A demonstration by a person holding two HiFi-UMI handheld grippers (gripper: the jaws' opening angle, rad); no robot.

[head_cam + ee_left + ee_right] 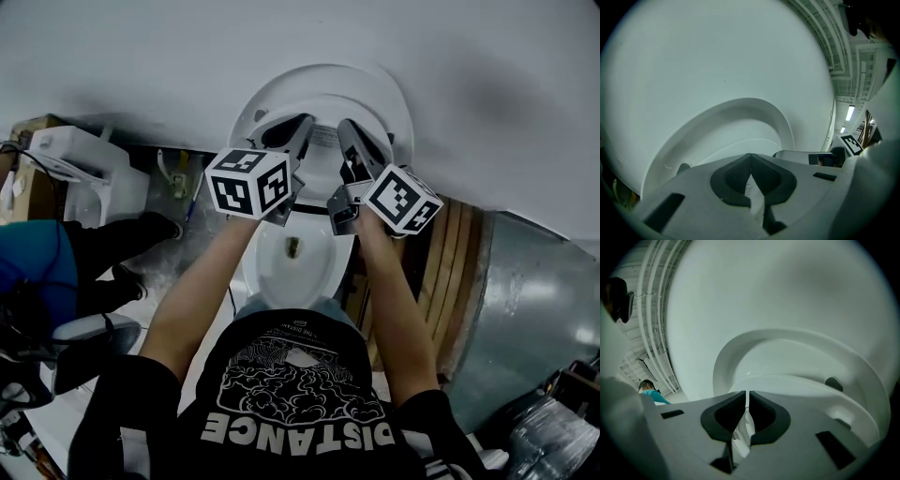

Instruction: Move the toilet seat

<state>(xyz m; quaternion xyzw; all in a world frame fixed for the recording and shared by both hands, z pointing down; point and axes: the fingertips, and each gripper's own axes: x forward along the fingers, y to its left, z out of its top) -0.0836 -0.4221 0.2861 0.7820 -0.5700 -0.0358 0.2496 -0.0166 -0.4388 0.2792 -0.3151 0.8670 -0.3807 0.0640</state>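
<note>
The white toilet seat and its lid stand raised against the pale wall, above the open bowl. Both grippers reach forward to the raised seat. My left gripper has its tips at the seat's left half, jaws shut, nothing seen between them. My right gripper is at the right half, its pads closed to a hairline gap. In the left gripper view the seat curves just beyond my left gripper. In the right gripper view the seat ring runs right past my right gripper. Whether the tips touch the seat is hidden.
A second white fixture stands at the left beside a person in blue. Wooden boards and a large metal duct close off the right side. My own arms and dark shirt fill the foreground.
</note>
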